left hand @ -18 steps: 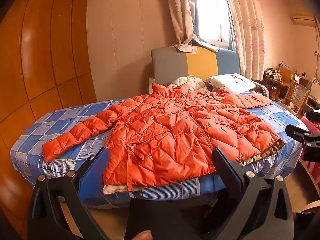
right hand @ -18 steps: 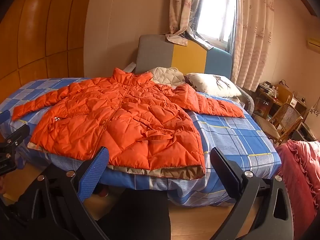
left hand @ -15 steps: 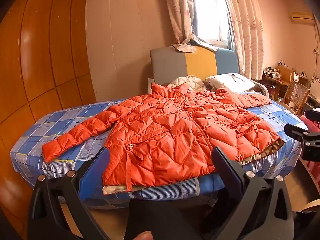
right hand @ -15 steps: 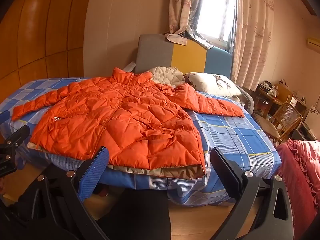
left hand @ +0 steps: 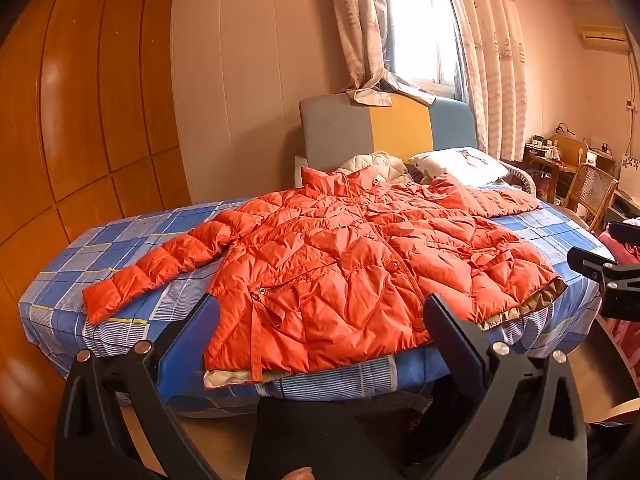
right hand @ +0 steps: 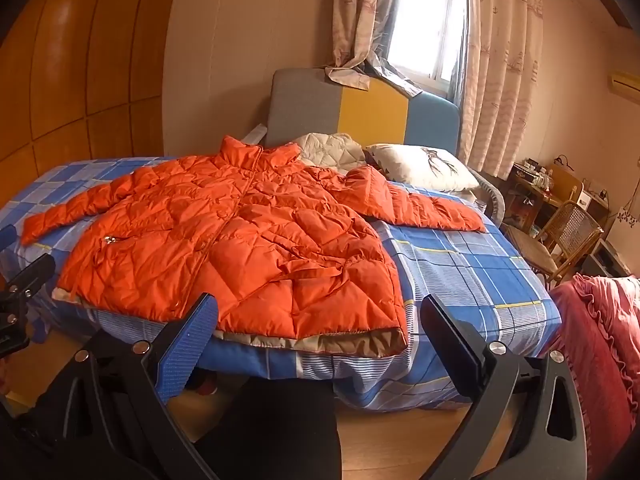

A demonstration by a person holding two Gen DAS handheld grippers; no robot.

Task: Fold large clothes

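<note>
Left wrist view: the orange down jacket (left hand: 352, 272) lies spread flat, front up, sleeves out, on the bed (left hand: 120, 240), ready for folding, while the left tongs (left hand: 320, 316) and right tongs (right hand: 316, 316) hover spread, empty.

Location is a home bedroom, identified by a bed (left hand: 120, 248) with a blue checked sheet, an upholstered headboard (left hand: 340, 128), a pillow (right hand: 420, 166), a curtained window (left hand: 416, 28), wood-panelled wardrobe doors (left hand: 80, 120), a wall air conditioner (left hand: 602, 38), and a cluttered desk (right hand: 536, 188) beside a rattan chair (right hand: 568, 228).
</note>
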